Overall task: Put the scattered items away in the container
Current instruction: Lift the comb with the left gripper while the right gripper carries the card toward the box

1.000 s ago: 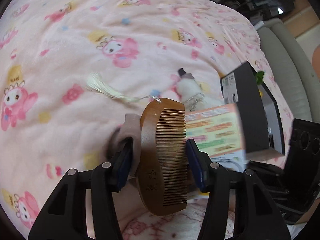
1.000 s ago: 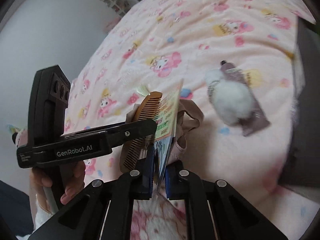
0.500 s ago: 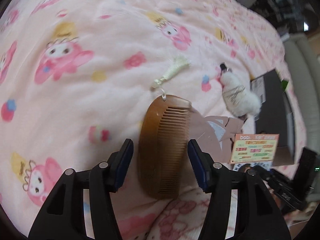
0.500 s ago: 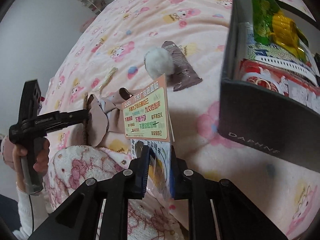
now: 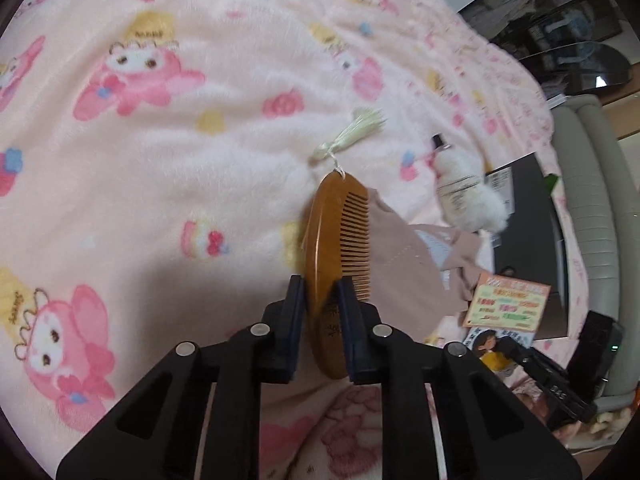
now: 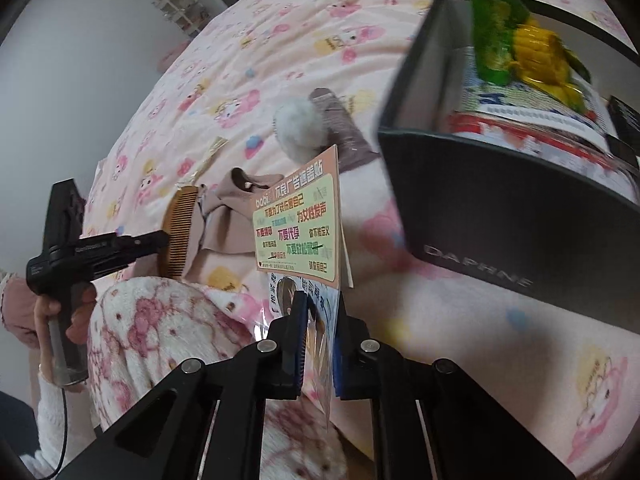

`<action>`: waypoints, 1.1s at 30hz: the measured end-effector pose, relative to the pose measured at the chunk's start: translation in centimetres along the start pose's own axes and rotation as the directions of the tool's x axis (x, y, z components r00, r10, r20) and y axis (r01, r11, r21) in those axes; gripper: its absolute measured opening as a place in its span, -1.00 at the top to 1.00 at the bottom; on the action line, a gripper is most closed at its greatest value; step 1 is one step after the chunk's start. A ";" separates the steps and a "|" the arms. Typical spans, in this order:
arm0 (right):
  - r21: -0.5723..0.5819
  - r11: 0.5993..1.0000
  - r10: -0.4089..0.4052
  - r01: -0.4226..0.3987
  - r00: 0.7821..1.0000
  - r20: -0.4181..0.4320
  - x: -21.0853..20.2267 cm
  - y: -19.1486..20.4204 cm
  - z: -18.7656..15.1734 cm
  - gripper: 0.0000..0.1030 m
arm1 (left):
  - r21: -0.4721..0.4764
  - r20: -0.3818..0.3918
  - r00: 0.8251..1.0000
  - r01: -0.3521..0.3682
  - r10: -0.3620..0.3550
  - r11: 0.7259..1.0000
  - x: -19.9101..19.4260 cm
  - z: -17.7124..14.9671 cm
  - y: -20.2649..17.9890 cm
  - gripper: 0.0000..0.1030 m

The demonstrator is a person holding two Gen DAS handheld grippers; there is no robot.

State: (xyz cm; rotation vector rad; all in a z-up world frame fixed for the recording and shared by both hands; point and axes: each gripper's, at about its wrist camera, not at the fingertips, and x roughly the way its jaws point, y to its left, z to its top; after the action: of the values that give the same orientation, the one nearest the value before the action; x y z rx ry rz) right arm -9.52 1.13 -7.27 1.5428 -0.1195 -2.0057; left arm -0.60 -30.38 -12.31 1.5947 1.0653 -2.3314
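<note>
My left gripper (image 5: 321,300) is shut on a brown wooden comb (image 5: 340,240) with a pale tassel (image 5: 352,132), held on edge above the pink bedspread; it also shows in the right wrist view (image 6: 176,232). My right gripper (image 6: 318,316) is shut on an orange and green sticker booklet (image 6: 298,232), upright, just left of the black Daphne box (image 6: 520,216). The box holds a corn packet (image 6: 532,48) and printed packs. A beige cloth (image 6: 228,216), a white pompom (image 6: 298,128) and a mauve tube (image 6: 344,128) lie on the bed.
The pink cartoon-print blanket (image 5: 160,140) covers the whole bed. My lap in a white and red fleece (image 6: 168,328) is in the near foreground. A grey padded edge (image 5: 592,200) and dark shelves stand beyond the bed on the right.
My left gripper has closed onto the comb, which now stands on edge. My right gripper has carried the booklet closer to the box.
</note>
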 end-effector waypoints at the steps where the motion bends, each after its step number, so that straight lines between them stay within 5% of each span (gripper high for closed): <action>1: 0.004 1.000 -0.009 0.009 1.000 0.003 -0.4 -0.4 -0.3 0.85 | 0.010 0.007 1.000 0.016 -0.016 1.000 -0.3 -0.1 -0.2 0.75; 4: 0.024 1.000 -0.015 0.015 1.000 -0.003 -1.2 -1.6 -1.1 0.85 | 0.049 -0.057 0.996 0.074 -0.072 0.996 0.7 0.3 -1.2 0.71; 9: 0.071 0.997 0.033 -0.032 0.999 -0.010 -1.0 -2.5 -0.9 0.81 | 0.125 -0.115 0.992 0.065 -0.050 0.990 2.9 0.7 -4.3 0.60; 17: 0.178 0.974 0.147 -0.139 0.989 -0.030 2.2 -3.5 0.1 0.71 | 0.013 -0.183 0.971 0.160 -0.155 0.987 4.8 3.1 -3.5 -0.11; 29: 0.104 0.987 0.122 -0.126 0.991 0.048 -1.3 -1.8 -1.3 0.94 | 0.104 -0.154 0.979 0.149 -0.133 0.983 2.8 2.1 -6.3 -0.02; 33: 0.130 0.979 0.145 -0.156 0.986 0.086 -3.5 -2.6 -1.8 0.95 | 0.117 -0.129 0.974 0.204 -0.189 0.972 1.2 1.5 -7.9 -0.02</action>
State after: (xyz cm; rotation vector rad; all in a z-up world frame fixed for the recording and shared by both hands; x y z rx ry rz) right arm -8.47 5.52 -5.93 1.4925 -0.4004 -1.9703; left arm -5.96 -25.02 -9.26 1.7663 1.1681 -2.5076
